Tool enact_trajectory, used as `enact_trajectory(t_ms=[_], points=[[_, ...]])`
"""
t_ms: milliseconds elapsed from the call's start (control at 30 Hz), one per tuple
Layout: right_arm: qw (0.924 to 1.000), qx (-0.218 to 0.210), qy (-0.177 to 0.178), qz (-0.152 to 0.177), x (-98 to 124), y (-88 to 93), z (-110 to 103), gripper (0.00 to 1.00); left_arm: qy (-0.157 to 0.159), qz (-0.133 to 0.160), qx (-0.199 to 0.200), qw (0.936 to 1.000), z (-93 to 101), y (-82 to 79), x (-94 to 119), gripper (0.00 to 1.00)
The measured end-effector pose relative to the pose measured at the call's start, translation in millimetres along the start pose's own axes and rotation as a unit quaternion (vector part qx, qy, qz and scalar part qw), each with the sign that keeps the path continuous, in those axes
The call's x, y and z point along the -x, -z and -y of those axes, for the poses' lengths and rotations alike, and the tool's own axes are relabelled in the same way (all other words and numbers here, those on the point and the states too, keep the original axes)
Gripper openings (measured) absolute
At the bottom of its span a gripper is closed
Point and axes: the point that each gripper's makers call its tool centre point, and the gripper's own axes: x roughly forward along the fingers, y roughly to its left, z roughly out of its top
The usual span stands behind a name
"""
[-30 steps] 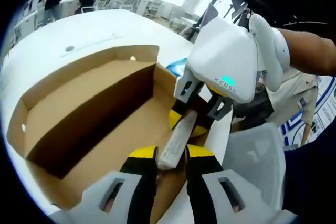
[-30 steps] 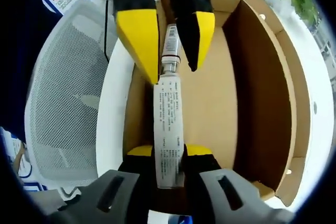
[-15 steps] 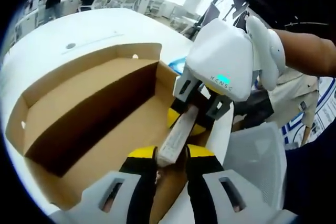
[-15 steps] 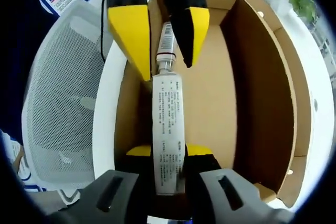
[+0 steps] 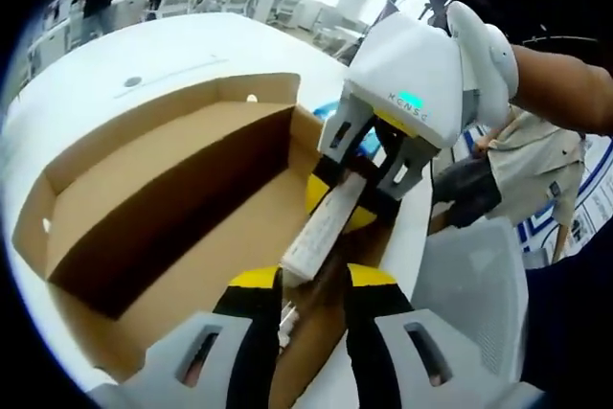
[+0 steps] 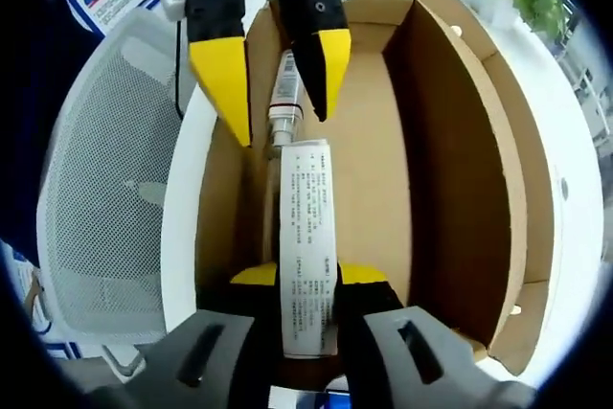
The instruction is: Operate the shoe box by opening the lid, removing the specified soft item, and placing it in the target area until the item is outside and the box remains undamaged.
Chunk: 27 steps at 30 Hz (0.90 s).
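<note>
Presently: white soft squeeze tube with printed label (image 6: 306, 265) — flat end pinched between the right gripper (image 6: 306, 280) jaws, capped end lying between the spread jaws of the left gripper (image 6: 273, 79), above the open brown cardboard shoe box (image 6: 450, 141). Left gripper view adds the right gripper's white housing (image 5: 412, 93); right gripper view, a white mesh chair (image 6: 105, 208) beside the jaws.

Shoe box (image 6: 450, 160): plain brown cardboard, inner walls darker in shadow, no print. Tube (image 6: 305, 237): white with fine dark lettering and a white ribbed cap. Left gripper (image 6: 273, 83) and right gripper (image 6: 305, 280): yellow fingertips on black jaws, grey-white housings; small green light on right housing. Table (image 5: 144, 55): white. Chair (image 6: 105, 189), left: white perforated mesh.
</note>
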Motion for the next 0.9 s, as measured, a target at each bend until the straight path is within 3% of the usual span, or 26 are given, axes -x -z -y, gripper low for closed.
enact_trajectory(t_ms=[400,633,800,900], points=[[1.0,-0.005,-0.004,-0.008,-5.2,3.8,-1.7,0.19,-0.002,-0.004,-0.001,1.0,-1.8,3.1,-4.9,0.24],[0.9999,-0.007,-0.013,-0.009,-8.0,4.0,-2.7,0.2,-0.011,-0.021,-0.032,0.9992,-5.5,6.5,-9.7,0.27],[1.0,0.0,-0.007,0.0,-9.5,1.1,-1.6,0.2,-0.009,-0.024,-0.112,0.9934,-4.0,0.4,-14.7,0.31],[1.0,0.001,-0.007,0.002,-9.2,1.2,-1.5,0.19,-0.006,-0.045,-0.161,0.9859,-5.5,4.6,-24.0,0.31]])
